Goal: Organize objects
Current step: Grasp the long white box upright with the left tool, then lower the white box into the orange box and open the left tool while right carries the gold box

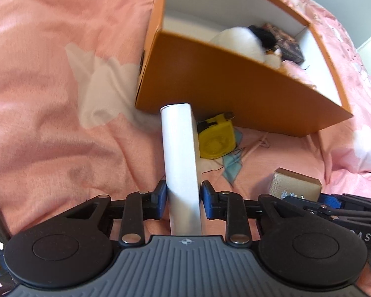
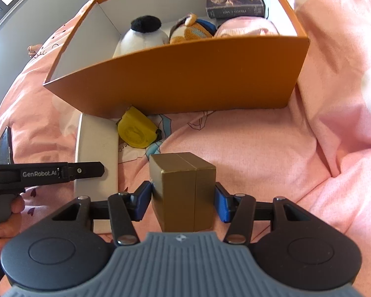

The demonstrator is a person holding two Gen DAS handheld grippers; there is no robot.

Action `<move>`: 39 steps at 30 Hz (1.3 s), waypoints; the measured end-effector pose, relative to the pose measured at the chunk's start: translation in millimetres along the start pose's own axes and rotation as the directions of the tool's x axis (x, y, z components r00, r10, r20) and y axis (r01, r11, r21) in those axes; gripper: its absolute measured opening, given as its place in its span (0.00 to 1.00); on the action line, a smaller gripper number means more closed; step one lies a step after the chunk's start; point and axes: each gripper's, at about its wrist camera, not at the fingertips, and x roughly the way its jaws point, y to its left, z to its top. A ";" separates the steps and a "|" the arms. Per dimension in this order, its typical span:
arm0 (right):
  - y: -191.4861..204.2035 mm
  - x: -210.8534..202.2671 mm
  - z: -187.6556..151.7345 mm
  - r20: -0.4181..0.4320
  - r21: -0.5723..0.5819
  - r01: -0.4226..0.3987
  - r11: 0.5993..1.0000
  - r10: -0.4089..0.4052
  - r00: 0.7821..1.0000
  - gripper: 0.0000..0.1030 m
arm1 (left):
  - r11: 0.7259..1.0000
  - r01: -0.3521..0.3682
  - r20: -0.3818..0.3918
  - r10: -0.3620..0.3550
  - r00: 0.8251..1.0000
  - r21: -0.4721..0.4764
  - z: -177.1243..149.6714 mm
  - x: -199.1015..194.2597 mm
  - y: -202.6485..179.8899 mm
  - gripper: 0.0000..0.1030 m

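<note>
1. The left gripper point(image 1: 181, 199) has its blue pads on either side of a long white box point(image 1: 181, 163); a thin gap shows at each pad, so I cannot tell whether it grips.
2. The right gripper point(image 2: 183, 199) straddles a gold-brown box point(image 2: 183, 190); the left pad touches it, the right pad sits just beside it. A firm hold cannot be confirmed.
3. Both boxes lie on the pink bedspread point(image 1: 49, 86), near the front wall of the orange storage box point(image 2: 185, 74).
4. A yellow tape measure point(image 1: 216, 139) lies between the white box and the orange wall.
5. Inside the orange box: a white-and-black plush point(image 2: 143, 34), an orange plush point(image 2: 190, 29), a pink item point(image 2: 244, 27) and a dark book point(image 2: 235, 3).
</note>
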 end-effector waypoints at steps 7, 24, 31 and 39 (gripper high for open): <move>3.8 -21.7 4.0 0.045 -0.007 -0.038 0.999 0.039 0.998 0.54 | 0.996 0.024 0.078 -0.030 0.997 0.085 1.8 -31.4 -21.0 0.30; 20.8 -101.8 57.8 0.261 -0.111 -0.122 0.986 0.147 0.954 0.54 | 0.977 0.101 0.245 -0.146 0.958 0.187 57.0 -111.6 -48.0 0.30; 20.3 -119.0 91.0 0.335 -0.127 -0.127 0.984 0.163 0.928 0.54 | 0.978 0.049 0.289 -0.108 0.951 0.201 121.6 -117.6 -54.6 0.30; 5.6 -109.8 125.7 0.360 -0.082 -0.122 0.989 0.144 0.922 0.54 | 0.959 -0.131 0.140 0.098 0.985 0.253 173.2 -48.1 -74.2 0.30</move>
